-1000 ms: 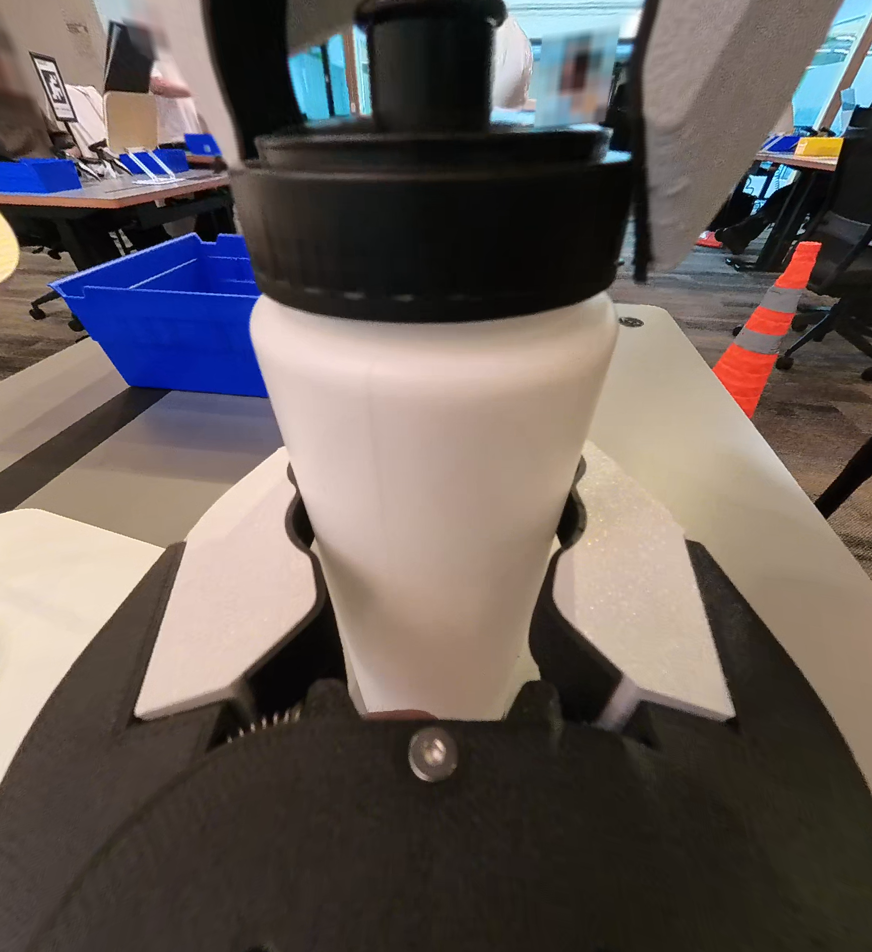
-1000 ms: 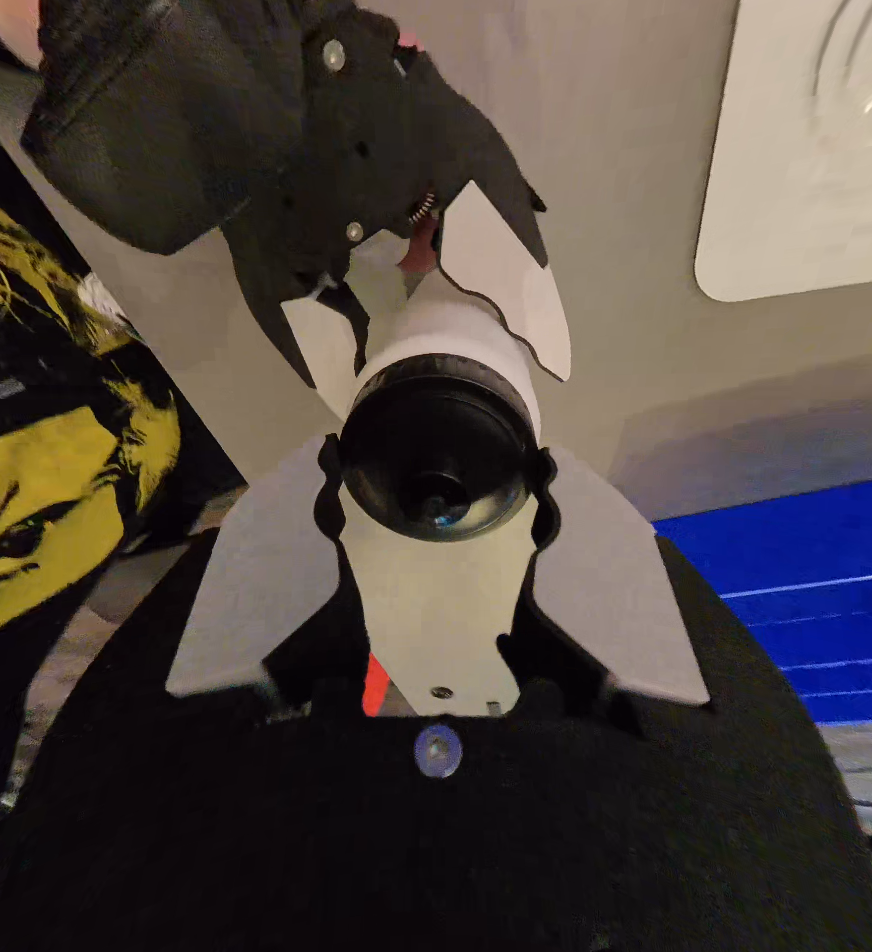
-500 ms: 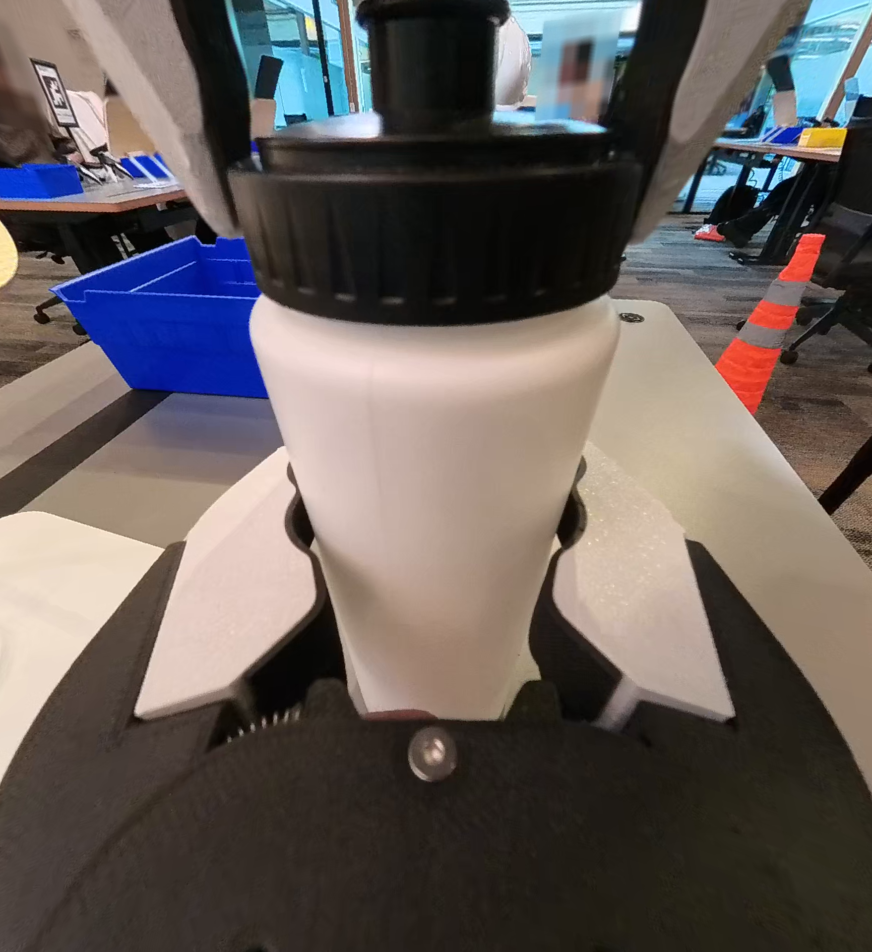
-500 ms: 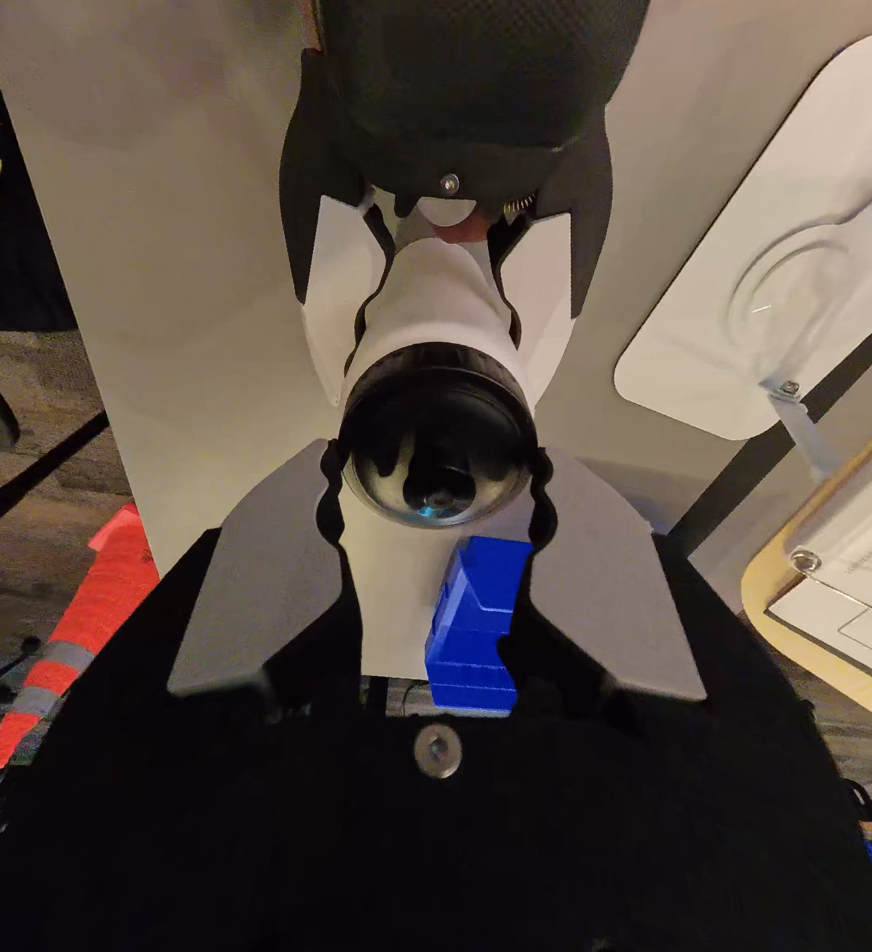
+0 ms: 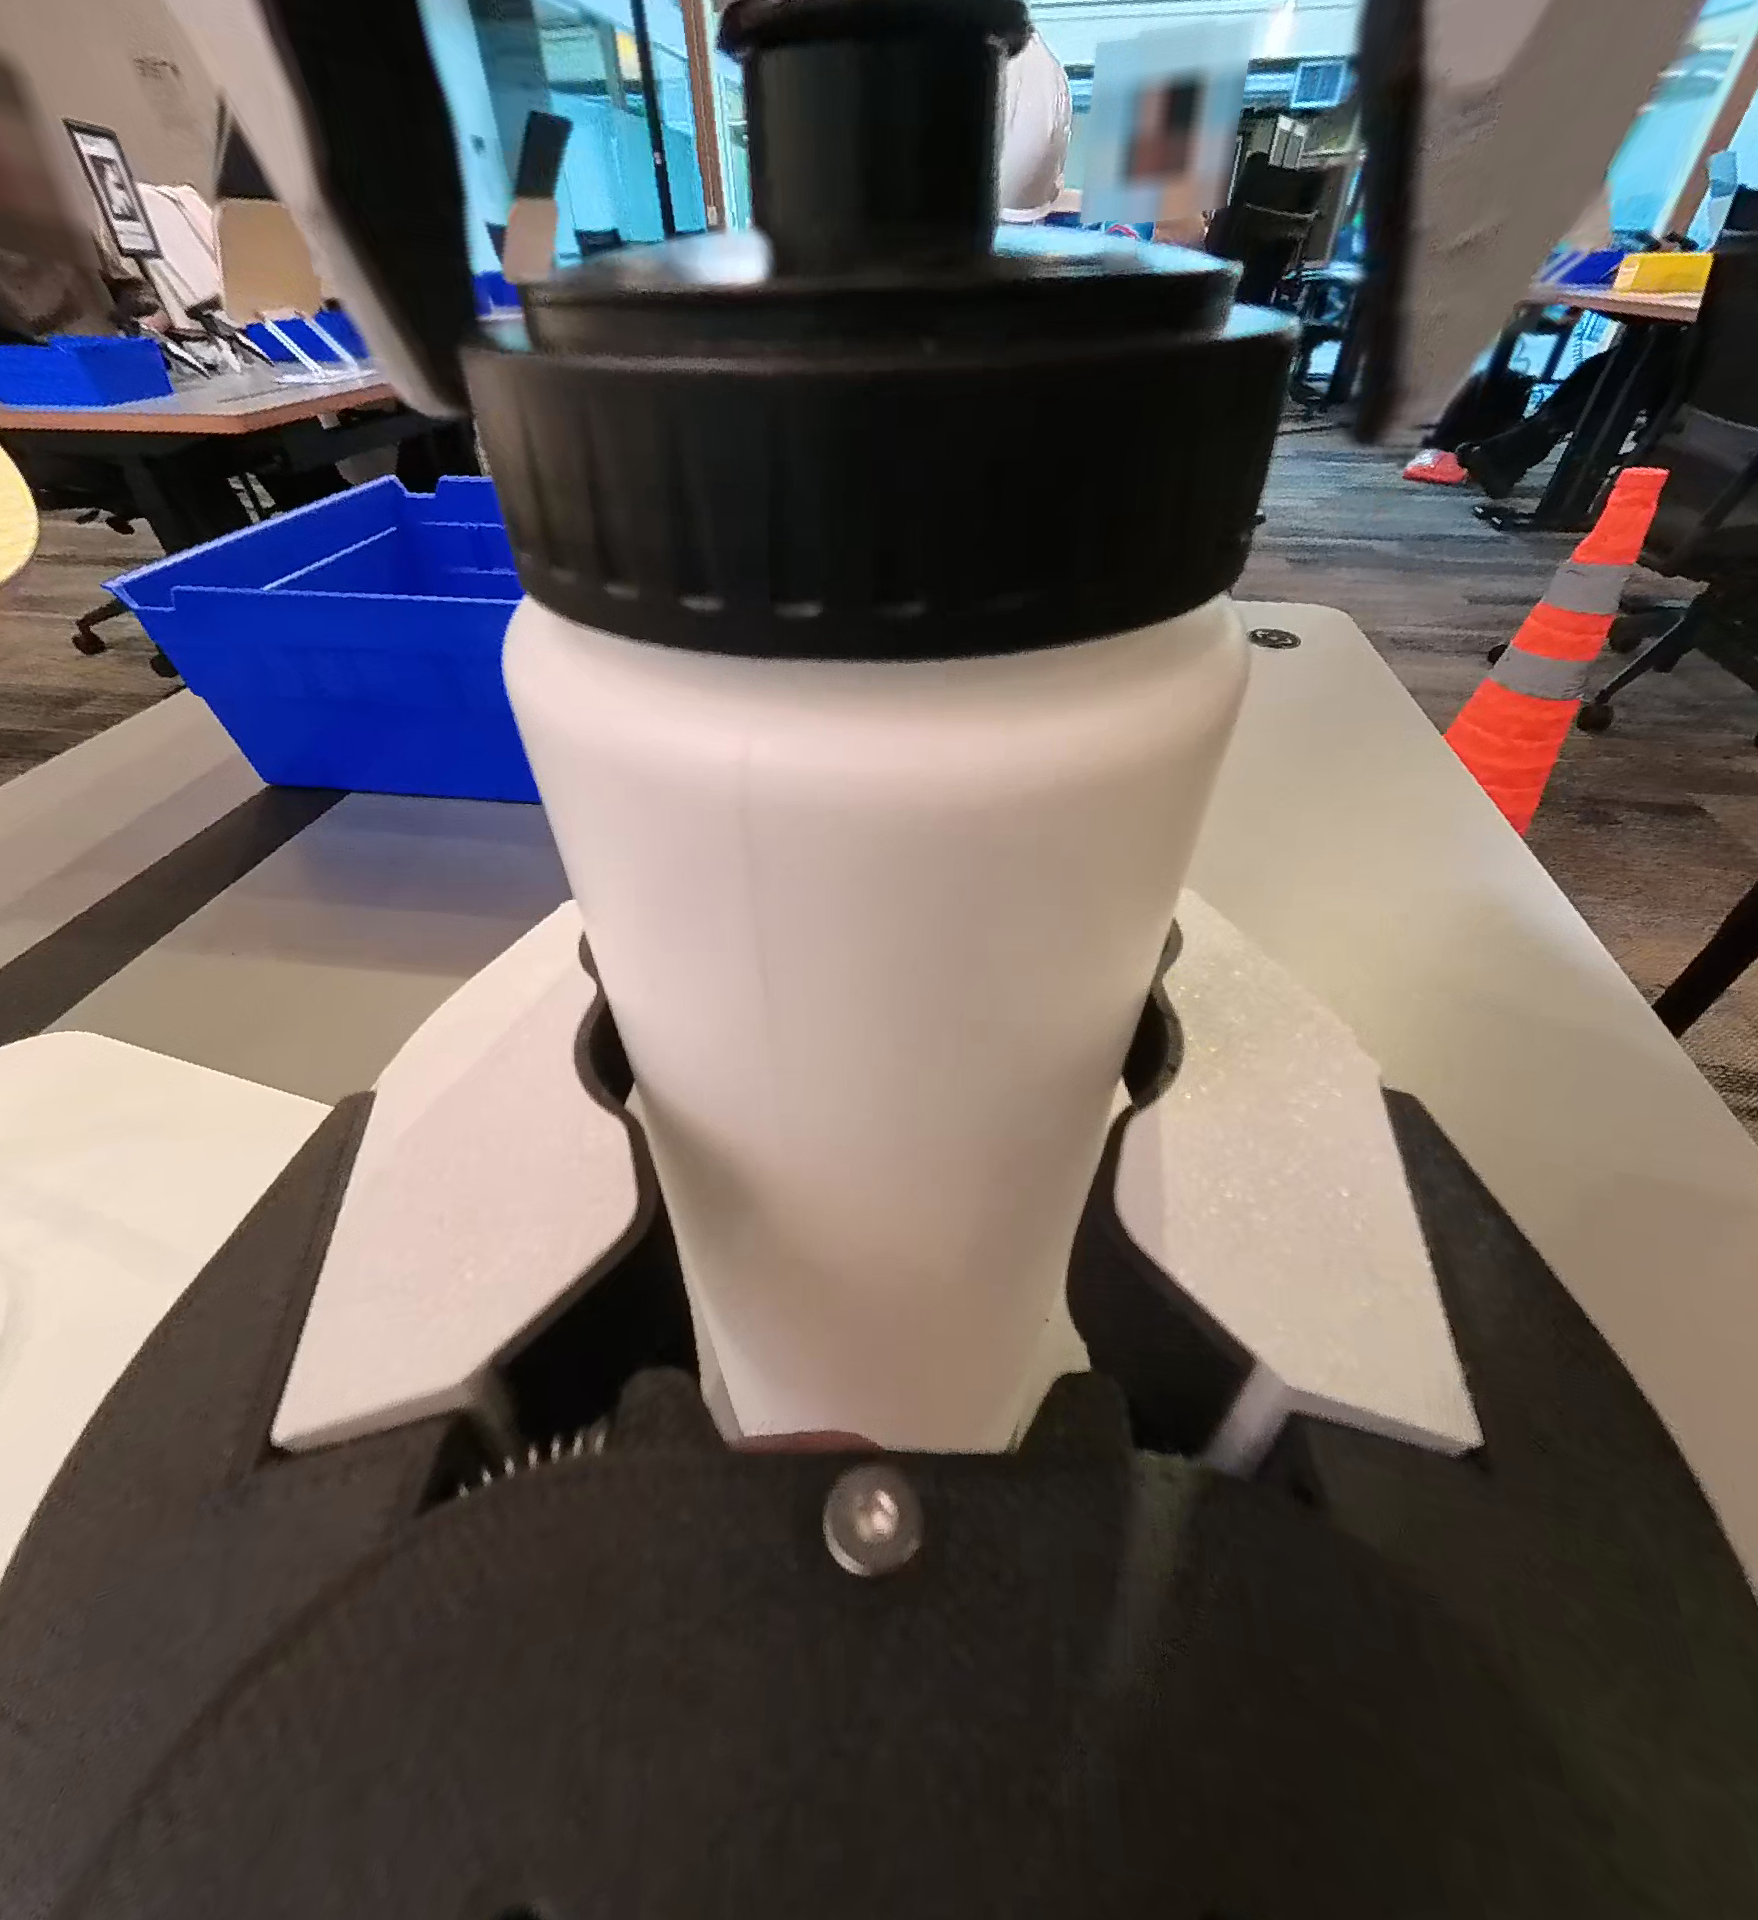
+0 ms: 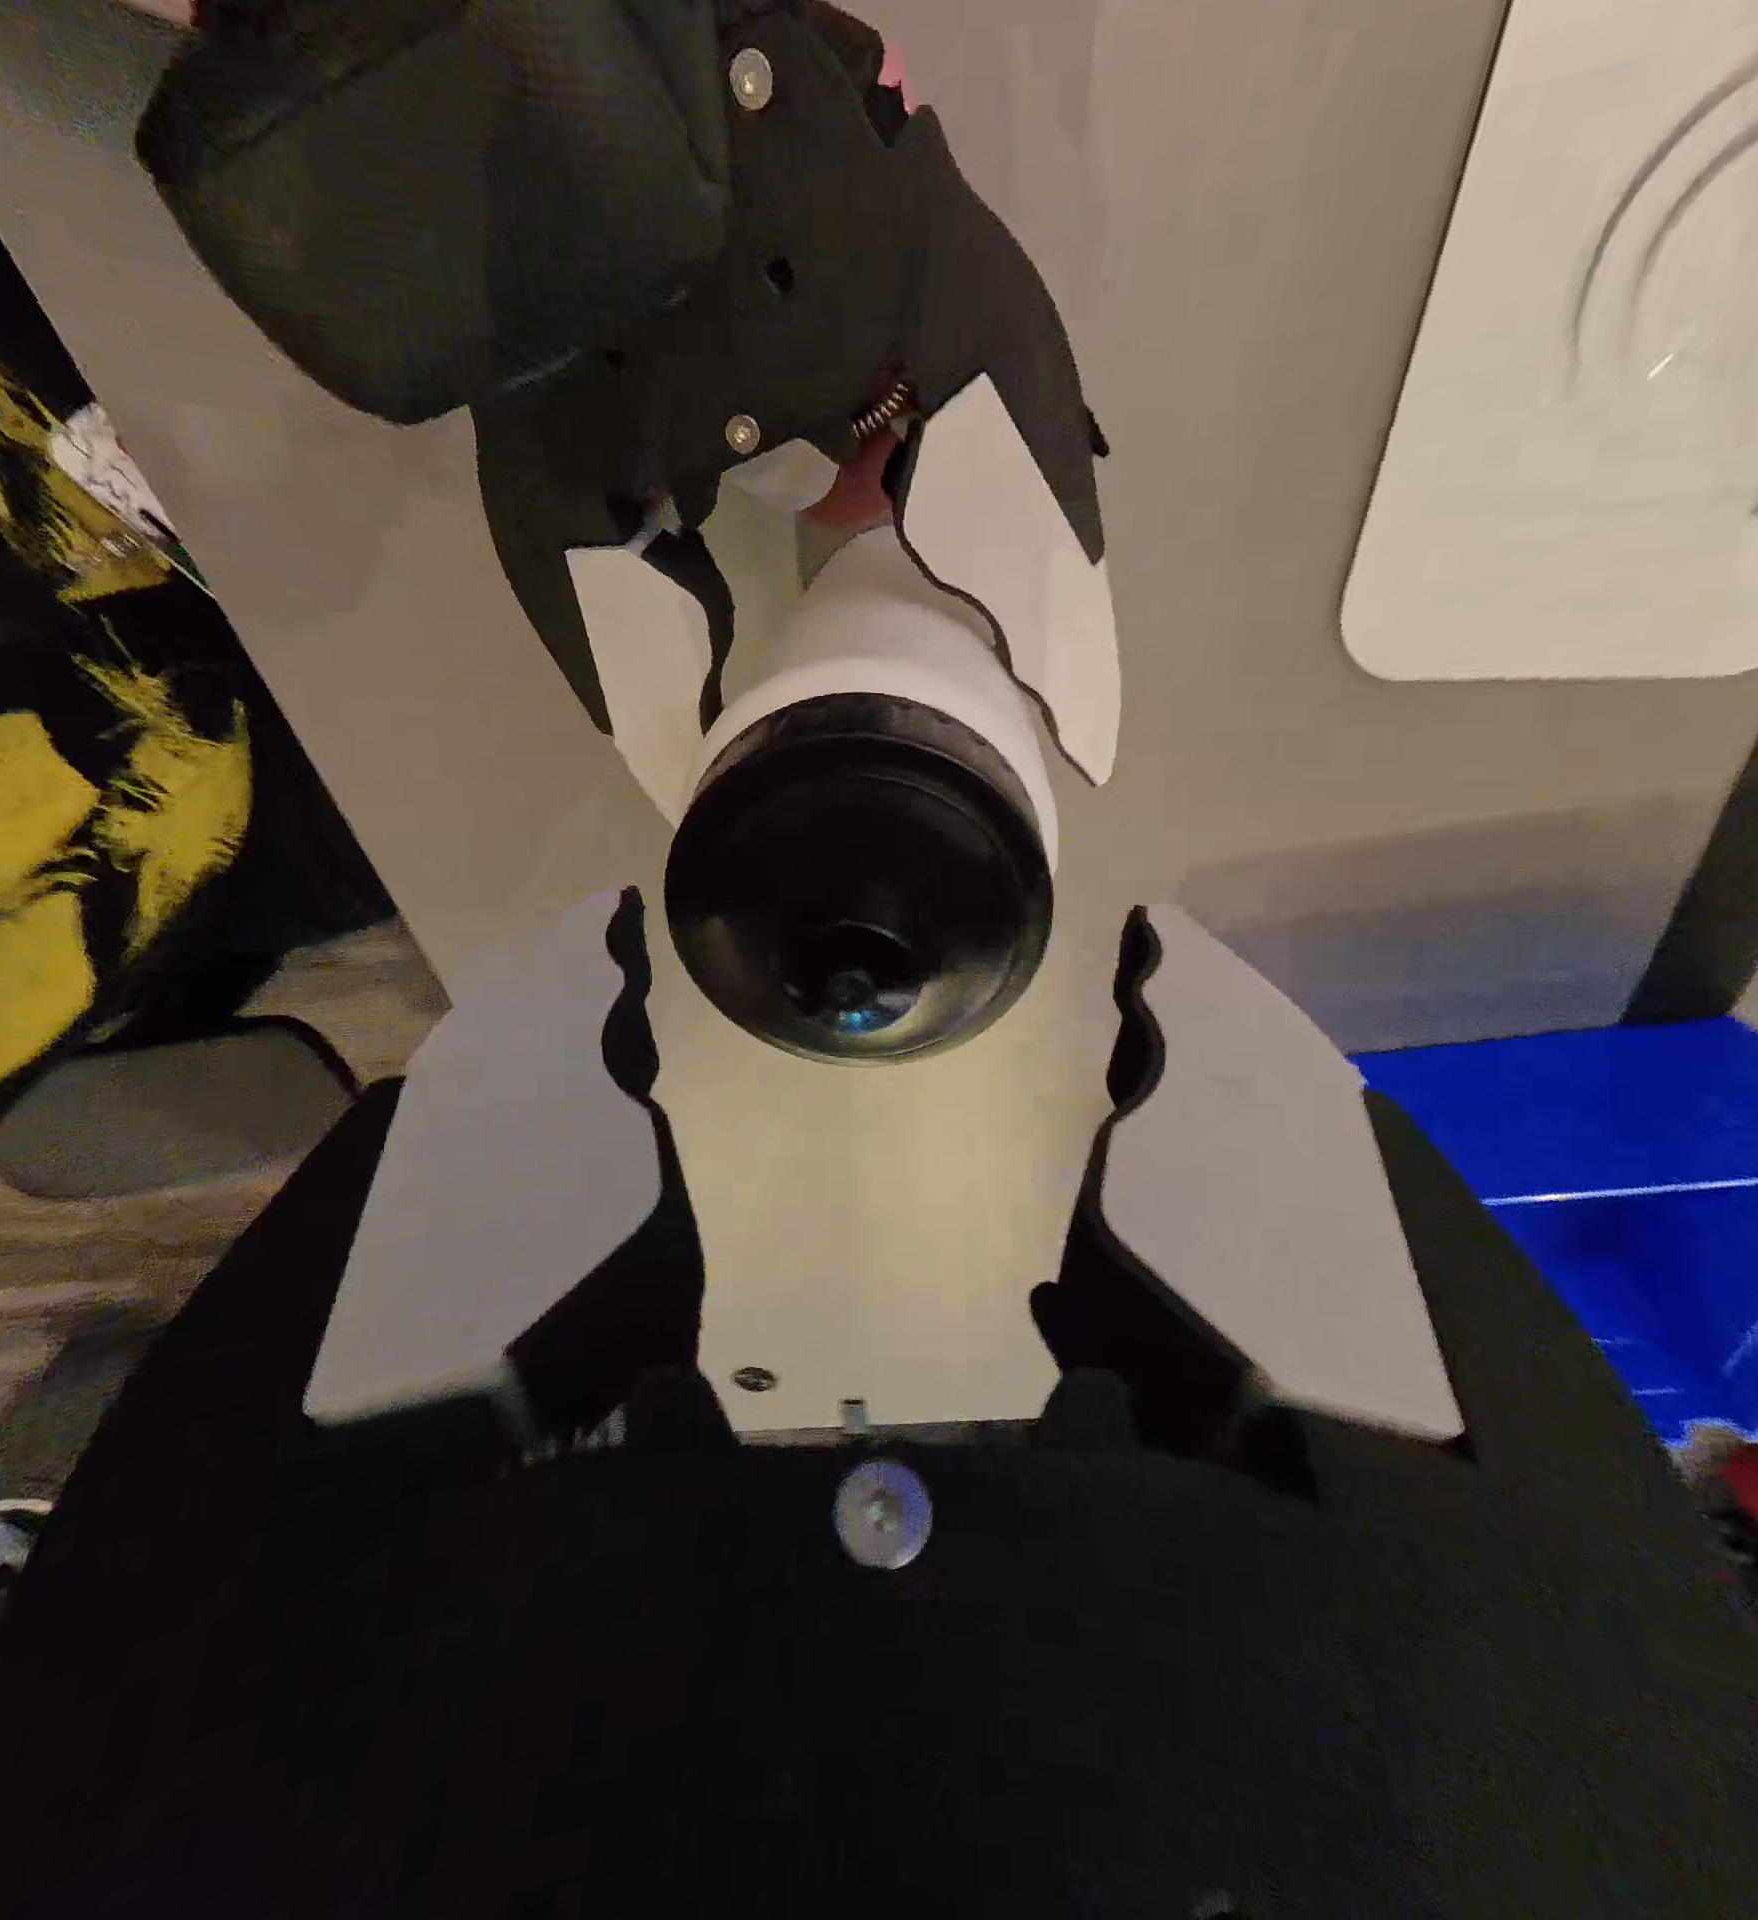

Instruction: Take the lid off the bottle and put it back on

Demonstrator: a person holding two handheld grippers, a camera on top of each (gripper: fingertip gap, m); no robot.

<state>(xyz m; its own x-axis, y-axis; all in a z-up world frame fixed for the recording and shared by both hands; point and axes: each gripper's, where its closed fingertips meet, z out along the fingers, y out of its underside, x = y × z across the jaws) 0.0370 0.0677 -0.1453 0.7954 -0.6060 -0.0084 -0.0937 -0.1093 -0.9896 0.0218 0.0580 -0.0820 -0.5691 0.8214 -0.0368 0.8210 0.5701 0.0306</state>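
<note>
Table edge (image 5: 1477, 935) near; left gripper (image 5: 880, 1039) clamps bottle (image 5: 875, 935); right gripper (image 6: 880, 997) spread clear of lid (image 6: 859, 883).

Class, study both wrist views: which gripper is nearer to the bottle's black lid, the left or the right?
Right. The right gripper has its open fingers on either side of the lid, apart from it. The left gripper is shut on the white bottle lower down its body, below the lid.

The left wrist view is bright, with daylight from windows far ahead. The right wrist view is dim. Edges bend and blur.
</note>
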